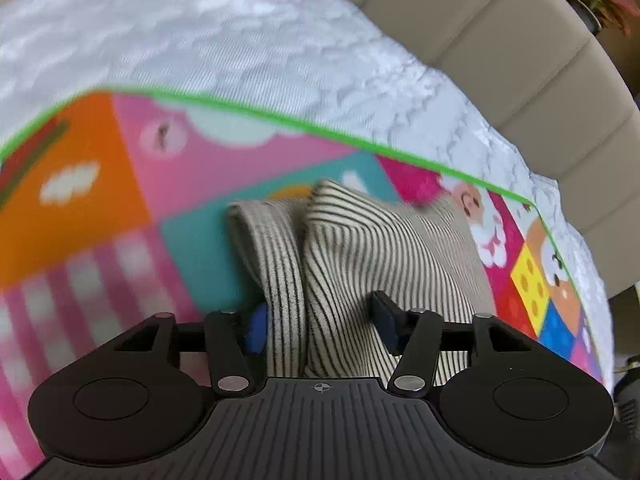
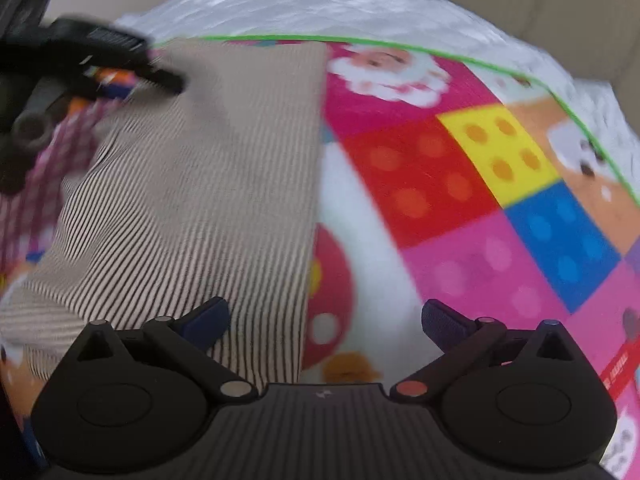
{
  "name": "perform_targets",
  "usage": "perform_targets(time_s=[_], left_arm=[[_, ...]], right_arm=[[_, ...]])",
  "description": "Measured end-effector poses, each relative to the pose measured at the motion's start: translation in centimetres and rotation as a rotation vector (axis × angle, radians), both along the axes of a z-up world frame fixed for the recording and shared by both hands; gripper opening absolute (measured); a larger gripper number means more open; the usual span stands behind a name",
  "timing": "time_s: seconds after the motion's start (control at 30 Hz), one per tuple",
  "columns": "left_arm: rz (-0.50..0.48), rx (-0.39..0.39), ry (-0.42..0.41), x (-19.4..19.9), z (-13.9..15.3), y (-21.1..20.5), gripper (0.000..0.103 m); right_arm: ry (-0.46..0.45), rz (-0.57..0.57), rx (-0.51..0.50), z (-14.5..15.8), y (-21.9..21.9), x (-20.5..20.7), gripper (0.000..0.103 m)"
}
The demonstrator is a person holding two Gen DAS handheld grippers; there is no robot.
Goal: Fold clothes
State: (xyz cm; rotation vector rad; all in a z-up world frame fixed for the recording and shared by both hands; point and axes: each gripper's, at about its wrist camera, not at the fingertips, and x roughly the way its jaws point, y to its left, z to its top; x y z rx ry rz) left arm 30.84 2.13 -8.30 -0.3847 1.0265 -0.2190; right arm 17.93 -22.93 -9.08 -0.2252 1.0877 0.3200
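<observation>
Striped garment (image 1: 352,248), cream with thin dark lines, lies on a bright patchwork play mat (image 1: 132,184) spread over a white textured bedcover (image 1: 224,36). In the left wrist view the mat's orange, pink and teal panels run bare to the left of the cloth, up to the green border. A bunched ridge of the cloth rises between the fingers of the left gripper (image 1: 320,324); the blue pad on the left touches the fold, the right pad stands clear of it, so I cannot tell whether it truly grips. Beyond the mat's far edge sits a beige padded headboard (image 1: 520,60).

In the right wrist view the garment (image 2: 192,184) fills the left half, its straight right edge running down the middle. Right of that edge the mat (image 2: 460,184) is bare to its green border. The right gripper (image 2: 324,322) hangs spread wide, straddling that edge, clasping nothing. No containers appear.
</observation>
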Motion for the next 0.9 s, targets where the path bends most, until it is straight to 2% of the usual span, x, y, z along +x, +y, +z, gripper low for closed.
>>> perform_targets(time_s=[0.1,0.17,0.27,0.33,0.43,0.6,0.63,0.67,0.77,0.83,0.9], left_arm=[[-0.03,0.096,-0.033,-0.5,0.8,-0.5,0.069],[-0.035,0.115,-0.028,-1.9,1.3,-0.4,0.07],[-0.071,0.12,0.006,-4.9,2.2,-0.4,0.078],[-0.124,0.093,0.006,-8.0,2.8,-1.1,0.088],[-0.224,0.091,0.0,-12.4,3.4,-2.5,0.093],[-0.395,0.394,-0.066,-16.9,2.4,-5.7,0.094],[-0.411,0.419,-0.059,-17.3,2.1,-5.9,0.094],[-0.417,0.427,-0.048,-17.6,1.8,-5.8,0.094],[-0.391,0.381,-0.003,-17.6,0.8,-4.6,0.096],[-0.374,0.347,0.016,-17.4,0.8,-4.0,0.096],[-0.375,0.342,0.011,-17.6,0.9,-3.9,0.097]], right_arm=[[0.025,-0.005,-0.035,-0.6,1.3,-0.3,0.103],[0.072,-0.053,-0.01,-1.0,1.0,0.2,0.103],[0.135,-0.138,0.069,-1.3,-0.2,0.7,0.103],[0.132,-0.154,0.071,-1.1,-0.1,0.1,0.103],[0.175,-0.173,0.081,-1.0,0.5,-1.0,0.103],[0.172,-0.106,0.014,-0.3,3.1,-3.9,0.103],[0.153,-0.104,-0.001,0.2,3.4,-4.2,0.103],[0.123,-0.099,-0.012,0.8,3.6,-4.5,0.103],[0.04,-0.066,0.013,2.8,4.6,-5.9,0.103],[0.027,-0.044,0.061,3.4,5.1,-7.0,0.103],[0.058,-0.039,0.064,2.6,5.9,-7.5,0.103]])
